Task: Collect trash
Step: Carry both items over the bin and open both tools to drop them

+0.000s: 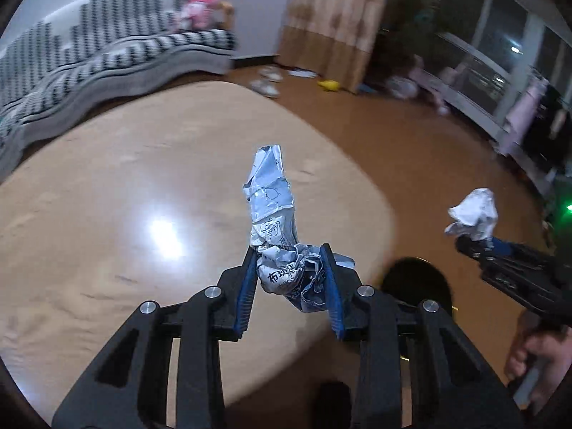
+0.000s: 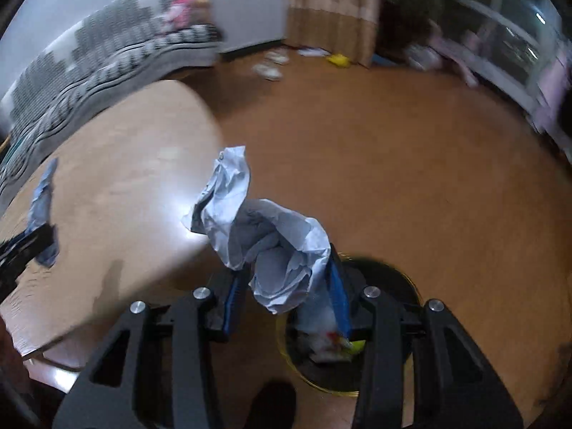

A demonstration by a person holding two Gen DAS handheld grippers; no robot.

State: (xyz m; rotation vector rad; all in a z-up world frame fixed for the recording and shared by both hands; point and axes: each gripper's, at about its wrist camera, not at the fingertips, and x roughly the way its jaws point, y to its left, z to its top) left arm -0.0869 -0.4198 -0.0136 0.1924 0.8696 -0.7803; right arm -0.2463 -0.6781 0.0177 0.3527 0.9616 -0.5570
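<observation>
Crumpled silver wrapper [image 1: 273,221] with black printed characters is clamped between the two blue pads of the left gripper [image 1: 291,266] in the left wrist view; its lower part is squeezed at the fingertips and the rest stands up and forward beyond them. The gripper is above a light wooden table [image 1: 107,193]. At the right edge, the right gripper [image 1: 475,241] holds one white paper ball [image 1: 473,214] at its tip, and a hand [image 1: 536,354] grips its handle below. A dark round trash bin [image 1: 418,282] shows partly behind the left gripper's right finger, on the brown floor [image 1: 411,143].

From the right wrist view, the right gripper [image 2: 286,279] is closed on the same crumpled white paper, which bulges out between the pads and rises to the upper left. Directly under the fingers stands the one bin, with some trash [image 2: 332,343] already inside. At the left edge, the left gripper appears blurred with its wrapper. In total: two grippers, two trash pieces held, one bin.
</observation>
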